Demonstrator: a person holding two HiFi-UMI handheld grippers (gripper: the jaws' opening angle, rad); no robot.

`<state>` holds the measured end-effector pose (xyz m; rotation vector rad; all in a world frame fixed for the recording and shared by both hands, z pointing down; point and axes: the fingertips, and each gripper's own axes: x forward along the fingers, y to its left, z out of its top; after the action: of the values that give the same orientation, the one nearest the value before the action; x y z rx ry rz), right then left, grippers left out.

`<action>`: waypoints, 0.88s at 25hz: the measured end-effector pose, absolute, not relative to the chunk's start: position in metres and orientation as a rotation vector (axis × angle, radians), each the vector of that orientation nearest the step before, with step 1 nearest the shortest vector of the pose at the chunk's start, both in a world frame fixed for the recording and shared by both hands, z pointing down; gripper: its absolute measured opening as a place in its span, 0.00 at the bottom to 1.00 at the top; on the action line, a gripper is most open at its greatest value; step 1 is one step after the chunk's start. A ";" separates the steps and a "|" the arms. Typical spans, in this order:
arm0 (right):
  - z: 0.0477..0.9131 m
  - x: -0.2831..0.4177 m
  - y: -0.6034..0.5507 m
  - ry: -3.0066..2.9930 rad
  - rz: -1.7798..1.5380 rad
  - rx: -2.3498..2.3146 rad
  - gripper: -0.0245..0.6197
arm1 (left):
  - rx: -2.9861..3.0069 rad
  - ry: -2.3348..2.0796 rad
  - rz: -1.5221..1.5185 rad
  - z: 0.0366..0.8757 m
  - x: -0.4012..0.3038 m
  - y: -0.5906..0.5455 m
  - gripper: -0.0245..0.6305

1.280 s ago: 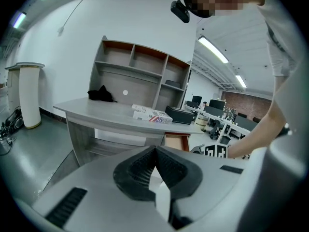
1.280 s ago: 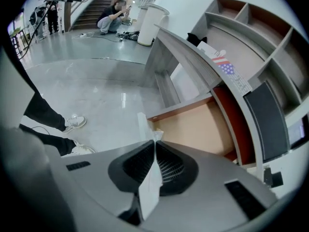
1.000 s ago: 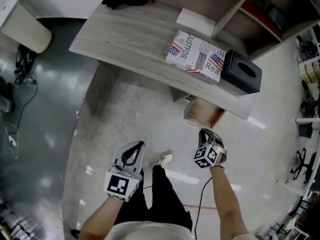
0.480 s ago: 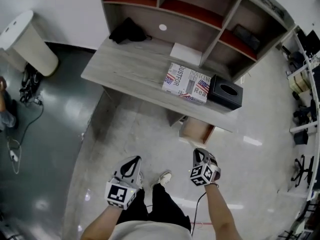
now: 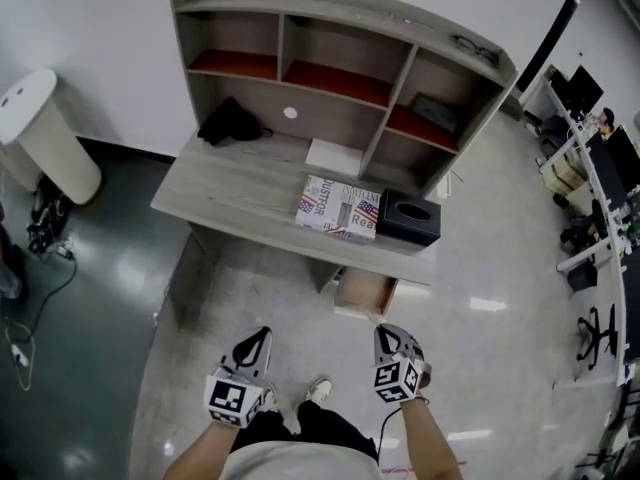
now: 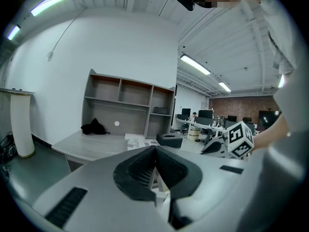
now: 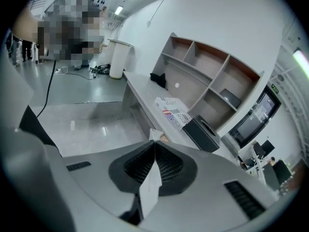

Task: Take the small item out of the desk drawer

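The desk drawer (image 5: 364,292) stands pulled out under the right end of the grey desk (image 5: 230,193). My right gripper (image 5: 386,332) hangs above the floor a little in front of the drawer. In the right gripper view it (image 7: 154,142) is shut on a small white card (image 7: 149,186) whose corner pokes out past the jaw tips. My left gripper (image 5: 256,335) is level with it to the left, over the floor. In the left gripper view its jaws (image 6: 155,150) meet, and I see nothing held between them.
On the desk lie a printed book (image 5: 338,208), a black tissue box (image 5: 408,218), a white sheet (image 5: 335,155) and a black cloth (image 5: 228,123). A shelf hutch (image 5: 340,38) rises behind. A white bin (image 5: 45,133) stands at the left, office desks at far right.
The view has drawn back from the desk, so the whole hutch now shows. Both grippers sit farther from the drawer. The right one stays shut.
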<state>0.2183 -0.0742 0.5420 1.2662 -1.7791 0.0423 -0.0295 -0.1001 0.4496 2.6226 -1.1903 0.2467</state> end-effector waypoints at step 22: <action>0.326 0.192 -0.075 -2.015 -0.202 1.532 0.08 | 2.731 -1.356 0.062 0.349 -0.062 -0.115 0.07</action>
<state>0.1917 -0.0748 0.3257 1.5322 -2.0146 -0.2018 -0.0623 -0.1152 0.3492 2.7311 -1.3555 0.0619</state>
